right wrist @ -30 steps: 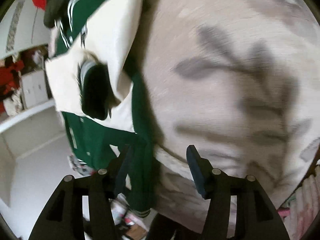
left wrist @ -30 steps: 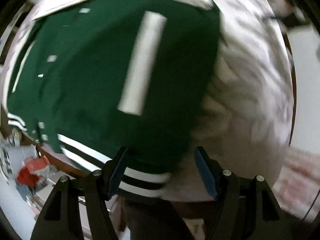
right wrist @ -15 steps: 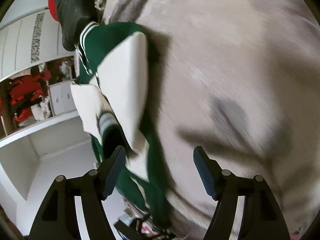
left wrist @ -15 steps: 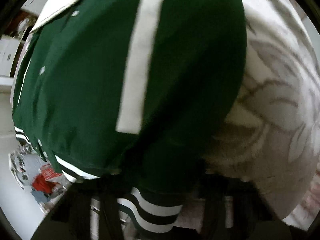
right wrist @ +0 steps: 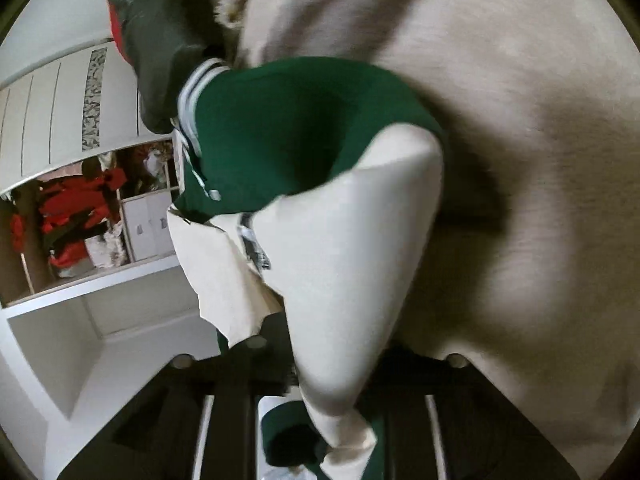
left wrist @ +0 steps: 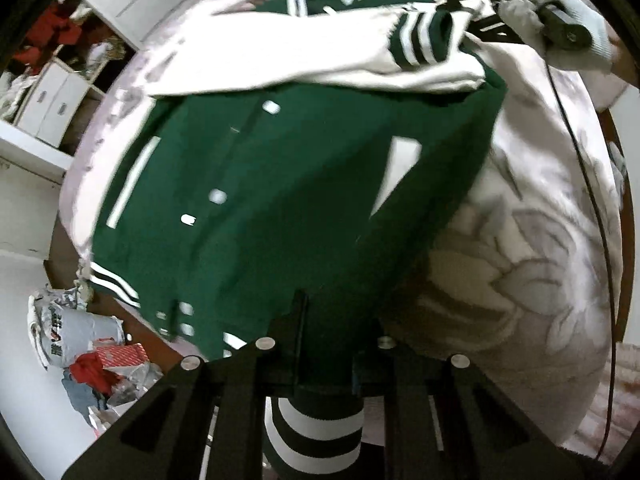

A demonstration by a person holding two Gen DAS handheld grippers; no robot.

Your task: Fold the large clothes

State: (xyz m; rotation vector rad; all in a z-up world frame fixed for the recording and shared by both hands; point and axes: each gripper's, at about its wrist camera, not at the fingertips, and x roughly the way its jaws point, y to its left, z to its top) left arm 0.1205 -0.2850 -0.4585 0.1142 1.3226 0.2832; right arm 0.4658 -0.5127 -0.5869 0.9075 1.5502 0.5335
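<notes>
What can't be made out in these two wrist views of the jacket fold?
- Left wrist view: the left gripper's pads, buried in the green jacket's hem.
- Right wrist view: the right gripper's fingertips, covered by the cream sleeve.
- Right wrist view: the bedspread pattern, lost to motion blur.

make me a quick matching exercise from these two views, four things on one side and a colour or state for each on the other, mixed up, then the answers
Things:
1. jacket body
2. jacket sleeve
3. left gripper
4. glove on the person's hand

States or colours:
A. cream
B. light grey, wrapped round a gripper handle
C. dark green with white snaps
D. clamped on the striped hem

Pairs: 1-C, 2-A, 3-D, 4-B
</notes>
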